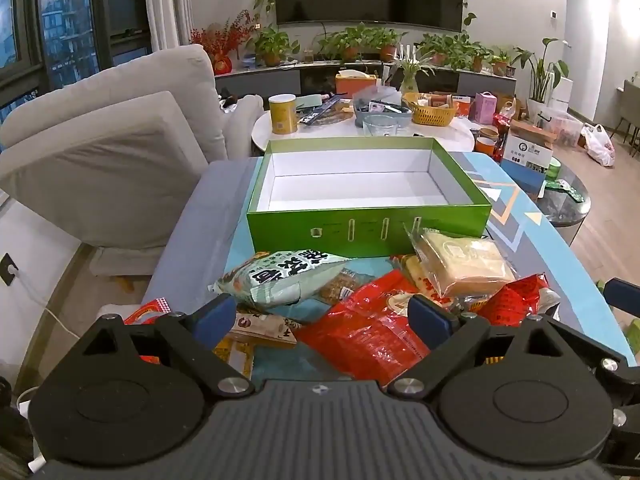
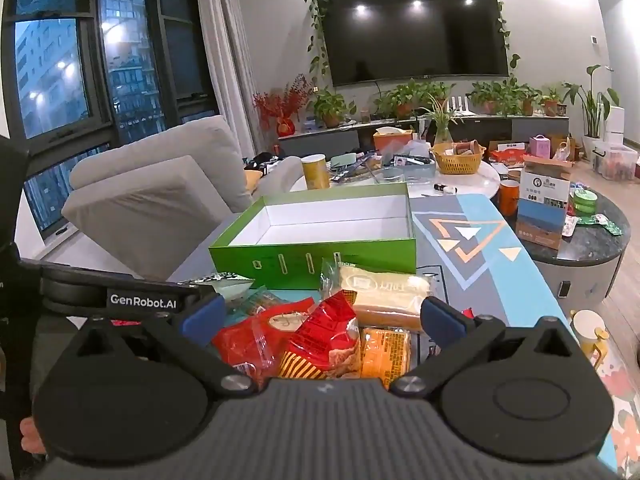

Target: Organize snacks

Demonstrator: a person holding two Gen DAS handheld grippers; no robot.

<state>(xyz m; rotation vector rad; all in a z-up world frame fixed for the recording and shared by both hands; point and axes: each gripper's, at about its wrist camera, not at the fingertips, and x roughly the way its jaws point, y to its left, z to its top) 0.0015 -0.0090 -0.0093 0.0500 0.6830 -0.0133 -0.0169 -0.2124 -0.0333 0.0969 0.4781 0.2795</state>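
A green box [image 1: 368, 236] with a bare white inside stands open on the blue patterned tablecloth [image 1: 516, 216]. In front of it lies a heap of snacks: a pale green packet [image 1: 276, 276], a big red packet [image 1: 368, 336], a clear-wrapped cake [image 1: 464, 264] and another red packet [image 1: 516, 300]. My left gripper [image 1: 323, 317] hovers open over the heap, nothing between its fingers. In the right wrist view my right gripper [image 2: 323, 315] is open above a red striped packet [image 2: 324, 344], an orange packet [image 2: 386, 352] and the cake [image 2: 388, 292], short of the box [image 2: 320, 258].
A grey sofa [image 1: 112, 152] stands to the left. Behind the box a white round table [image 1: 360, 132] is crowded with a yellow can, a basket and boxes. A dark round side table [image 2: 588, 240] with a carton sits at the right, and a cup [image 2: 588, 328] on the floor.
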